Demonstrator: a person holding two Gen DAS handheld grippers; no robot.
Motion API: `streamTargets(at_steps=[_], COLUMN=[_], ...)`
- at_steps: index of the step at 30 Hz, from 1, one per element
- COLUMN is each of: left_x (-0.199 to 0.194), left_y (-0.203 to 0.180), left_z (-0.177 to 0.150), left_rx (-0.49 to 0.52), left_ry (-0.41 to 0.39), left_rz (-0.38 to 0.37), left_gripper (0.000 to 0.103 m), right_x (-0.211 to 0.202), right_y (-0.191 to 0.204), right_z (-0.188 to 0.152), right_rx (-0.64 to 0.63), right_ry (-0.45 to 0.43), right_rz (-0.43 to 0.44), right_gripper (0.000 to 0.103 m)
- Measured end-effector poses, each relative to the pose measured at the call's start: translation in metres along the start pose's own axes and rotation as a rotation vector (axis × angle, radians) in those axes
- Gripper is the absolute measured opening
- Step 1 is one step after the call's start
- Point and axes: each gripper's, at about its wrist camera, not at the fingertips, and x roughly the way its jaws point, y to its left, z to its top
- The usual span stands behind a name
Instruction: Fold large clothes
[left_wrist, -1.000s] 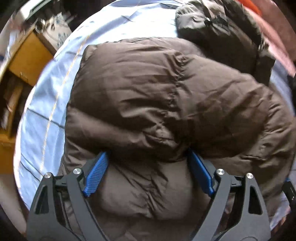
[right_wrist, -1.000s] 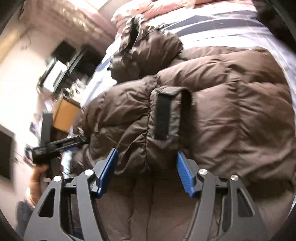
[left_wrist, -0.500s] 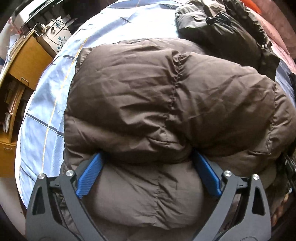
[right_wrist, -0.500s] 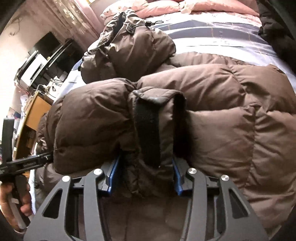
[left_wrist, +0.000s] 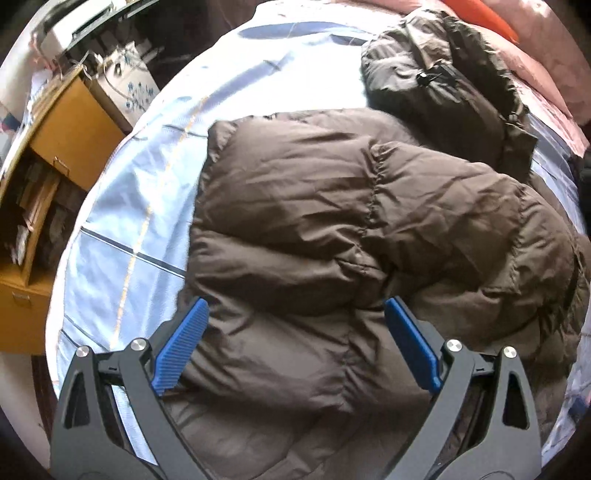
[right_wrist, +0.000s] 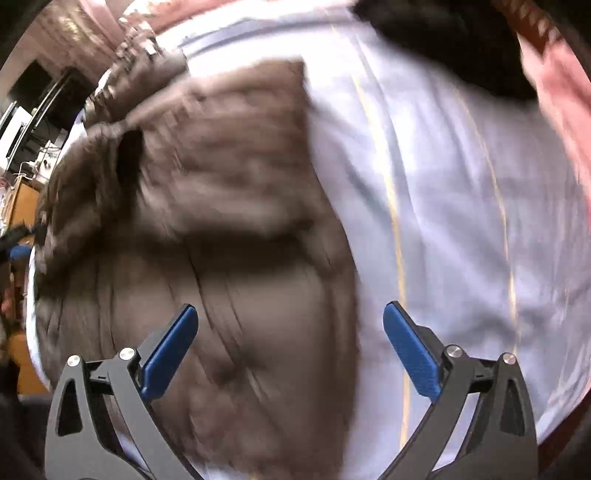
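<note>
A large brown puffer jacket (left_wrist: 351, 229) lies on the bed with its sleeves folded over the body; it also shows, blurred, in the right wrist view (right_wrist: 207, 236). My left gripper (left_wrist: 295, 343) is open and hovers over the jacket's near part, holding nothing. My right gripper (right_wrist: 290, 343) is open and empty, above the jacket's right edge and the sheet. The jacket's dark hood (left_wrist: 443, 77) lies at the far end.
The bed has a pale blue striped sheet (left_wrist: 122, 229) (right_wrist: 461, 206). A wooden cabinet (left_wrist: 40, 173) with shelves stands left of the bed. Pink bedding (left_wrist: 546, 55) lies at the far right. A dark garment (right_wrist: 436, 33) lies at the far end of the bed.
My right gripper let go of the folded sleeve, opened wide and swung right over the sheet. My left gripper pulled back slightly and stayed open.
</note>
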Motion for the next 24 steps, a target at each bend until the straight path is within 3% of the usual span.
streamTargets(at_steps=[5,7,10,12,14,16,20,21,22,24], left_x=[-0.030,-0.054,-0.087,-0.098,-0.102,-0.113,-0.133,-0.128,-0.118,-0.113], left_y=[-0.005,-0.001,0.017,0.026,0.029,0.034,0.042,0.044,0.044,0.041], left_z=[-0.016,-0.029,-0.054,-0.068,-0.081,-0.089,-0.100,-0.099,-0.097,-0.092], left_rx=[0.015,0.021,-0.025,-0.047,-0.030,-0.023,-0.018,-0.016,-0.022,-0.030], left_ry=[-0.020,-0.051,-0.103,-0.115,-0.077,-0.073,-0.174,-0.160,-0.097,-0.063], left_rz=[-0.021,-0.013,-0.040,-0.032,-0.002,0.000,-0.063,-0.067,-0.047,-0.095], left_gripper=[0.097,0.097,0.098,0.098,0.098,0.098,0.101,0.101,0.101,0.101], right_x=[0.060,0.070,0.075,0.073,0.065,0.049,0.024,0.021,0.019,0.022], right_y=[-0.038,-0.037,-0.020,-0.004,0.001,0.002,0.010,0.013,0.015,0.013], right_z=[-0.053,-0.055,-0.055,-0.058,-0.066,-0.074,-0.110,-0.120,-0.124,-0.123], right_rx=[0.147,0.212,0.225,0.181,0.201,0.213,0.224,0.228,0.225,0.200], right_ry=[0.201,0.224,0.224,0.211,0.210,0.190,0.179,0.194,0.202,0.173], right_rz=[0.147,0.233,0.265,0.208,0.220,0.229,0.271,0.291,0.286,0.200], right_gripper=[0.102,0.102,0.099,0.076,0.038,0.024,0.015,0.014,0.014,0.016])
